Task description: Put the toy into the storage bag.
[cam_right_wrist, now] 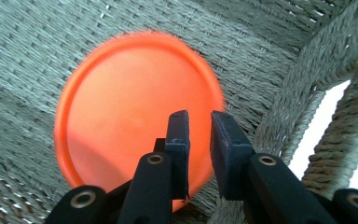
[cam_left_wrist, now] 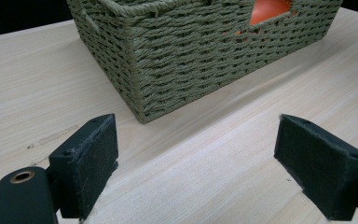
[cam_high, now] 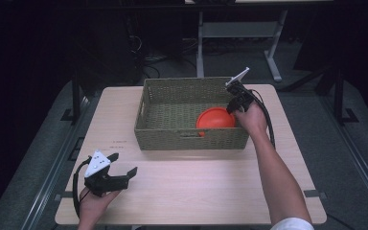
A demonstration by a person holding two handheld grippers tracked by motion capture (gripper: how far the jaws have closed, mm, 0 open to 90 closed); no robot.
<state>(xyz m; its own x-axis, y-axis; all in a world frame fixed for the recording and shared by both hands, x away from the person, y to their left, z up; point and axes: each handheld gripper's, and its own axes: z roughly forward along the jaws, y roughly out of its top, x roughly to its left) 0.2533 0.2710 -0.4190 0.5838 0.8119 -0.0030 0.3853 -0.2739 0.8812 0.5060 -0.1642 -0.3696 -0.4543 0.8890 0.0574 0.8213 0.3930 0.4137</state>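
Inside the basket (cam_high: pixel 163 132), orange disc (cam_right_wrist: pixel 130 107) just beyond right gripper (cam_right_wrist: pixel 199 116), jaws narrowly parted, nothing held

A pale wood-grain surface (cam_high: pixel 187 187) with rounded corners carries one thing directly: a rectangular basket (cam_high: pixel 172 112) woven of olive-green cord, standing at the far middle of the surface, its long side facing the person. The basket's near wall has a slot handle, and so does its left end wall. In the left gripper view the basket's corner (cam_left_wrist: pixel 135 84) sits flat on the wood, with a soft shadow along its base. A small dark mark shows on the surface just left of the basket's near corner.
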